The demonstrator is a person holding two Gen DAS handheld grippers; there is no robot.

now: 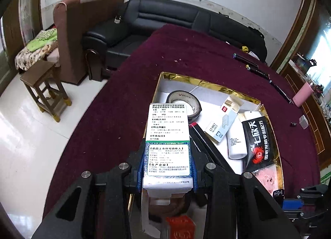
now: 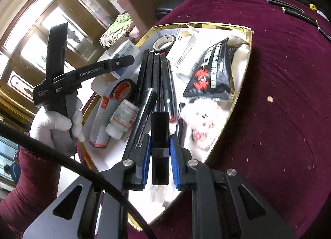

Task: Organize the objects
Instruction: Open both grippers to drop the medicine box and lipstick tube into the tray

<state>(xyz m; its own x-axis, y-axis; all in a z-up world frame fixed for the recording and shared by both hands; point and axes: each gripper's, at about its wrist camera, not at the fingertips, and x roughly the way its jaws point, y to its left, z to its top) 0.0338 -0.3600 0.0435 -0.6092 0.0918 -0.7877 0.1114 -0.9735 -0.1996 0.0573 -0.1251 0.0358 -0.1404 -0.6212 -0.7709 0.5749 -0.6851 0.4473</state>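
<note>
My left gripper (image 1: 168, 156) is shut on a white medicine box (image 1: 167, 123) with a green stripe, held over the near left corner of a gold-rimmed tray (image 1: 206, 83). My right gripper (image 2: 159, 146) is shut on a short black tube (image 2: 159, 133), upright between its blue pads above the tray (image 2: 249, 53). In the tray lie several black markers (image 2: 159, 73), a tape roll (image 1: 184, 102), a staples box (image 1: 222, 123), a white bottle (image 1: 236, 144), a black packet (image 2: 215, 69) and a white plush toy (image 2: 204, 121). In the right wrist view a white-gloved hand (image 2: 55, 123) holds the left gripper with the medicine box (image 2: 122, 53).
The tray sits on a maroon tablecloth (image 1: 115, 98). Loose pens (image 1: 254, 67) and a pink case (image 1: 302, 94) lie at the table's far right. A black sofa (image 1: 165, 22) and a wooden stool (image 1: 45, 88) stand beyond the table. A black cable (image 2: 82, 166) crosses the right wrist view.
</note>
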